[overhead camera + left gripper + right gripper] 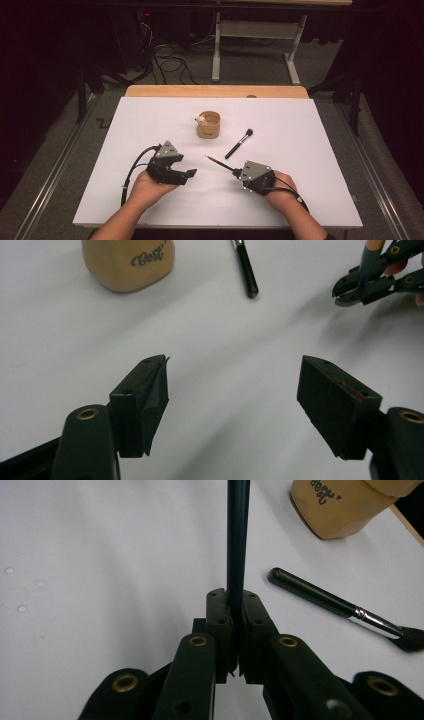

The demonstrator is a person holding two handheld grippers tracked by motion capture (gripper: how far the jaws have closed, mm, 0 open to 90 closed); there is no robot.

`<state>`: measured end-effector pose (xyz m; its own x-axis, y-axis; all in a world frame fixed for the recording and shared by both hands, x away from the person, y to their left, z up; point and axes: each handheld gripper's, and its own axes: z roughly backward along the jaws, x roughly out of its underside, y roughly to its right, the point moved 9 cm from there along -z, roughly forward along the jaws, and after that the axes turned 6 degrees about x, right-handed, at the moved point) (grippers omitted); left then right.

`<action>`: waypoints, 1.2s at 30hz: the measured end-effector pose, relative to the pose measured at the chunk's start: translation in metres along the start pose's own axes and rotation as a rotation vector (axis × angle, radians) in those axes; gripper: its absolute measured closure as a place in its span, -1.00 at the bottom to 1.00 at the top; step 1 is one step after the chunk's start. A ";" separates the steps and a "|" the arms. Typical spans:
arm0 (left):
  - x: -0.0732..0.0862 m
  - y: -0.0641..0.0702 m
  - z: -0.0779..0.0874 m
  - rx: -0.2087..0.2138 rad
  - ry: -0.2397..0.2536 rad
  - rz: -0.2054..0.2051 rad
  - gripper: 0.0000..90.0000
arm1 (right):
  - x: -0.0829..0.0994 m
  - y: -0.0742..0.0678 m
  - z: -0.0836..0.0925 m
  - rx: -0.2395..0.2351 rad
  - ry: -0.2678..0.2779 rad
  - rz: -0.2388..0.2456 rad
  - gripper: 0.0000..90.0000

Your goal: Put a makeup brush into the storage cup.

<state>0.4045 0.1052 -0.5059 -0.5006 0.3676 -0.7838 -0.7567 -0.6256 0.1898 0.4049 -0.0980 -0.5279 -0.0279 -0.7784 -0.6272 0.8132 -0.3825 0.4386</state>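
Observation:
My right gripper (234, 172) is shut on the dark end of a thin paintbrush (217, 162), whose reddish tip points up-left toward a tan cup (208, 125). In the right gripper view the jaws (235, 610) clamp the dark shaft (236, 530), which runs straight ahead. A black makeup brush (239, 143) lies flat on the board between the cup and my right hand. My left gripper (190, 174) sits low at the left of the board, open, with nothing between its jaws (235, 385). Ahead of it stand the cup (129, 262) and the black brush handle (246, 270).
Everything lies on a white board (150, 125) that rests on a wooden table (215, 91). A small pale object (201, 120) sits at the cup's rim. Beyond the table, cables and a metal stand (257, 35) are on the dark floor.

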 end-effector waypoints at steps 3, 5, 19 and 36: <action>0.004 -0.004 0.002 -0.041 0.036 -0.001 -0.36 | 0.001 0.001 0.000 0.001 -0.001 -0.015 0.92; 0.006 -0.006 0.004 -0.044 0.055 0.018 -0.38 | 0.002 0.001 0.001 0.003 -0.002 -0.030 0.92; 0.013 -0.017 0.014 -0.050 0.195 0.116 -0.44 | -0.001 0.006 0.001 -0.006 0.043 -0.192 0.92; 0.011 -0.014 0.015 -0.056 0.229 0.072 -0.45 | -0.005 0.020 0.010 0.014 0.148 -0.390 0.92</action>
<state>0.4036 0.1277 -0.5082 -0.4391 0.1587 -0.8843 -0.6945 -0.6844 0.2220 0.4150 -0.1065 -0.5094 -0.2477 -0.4942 -0.8333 0.7503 -0.6420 0.1577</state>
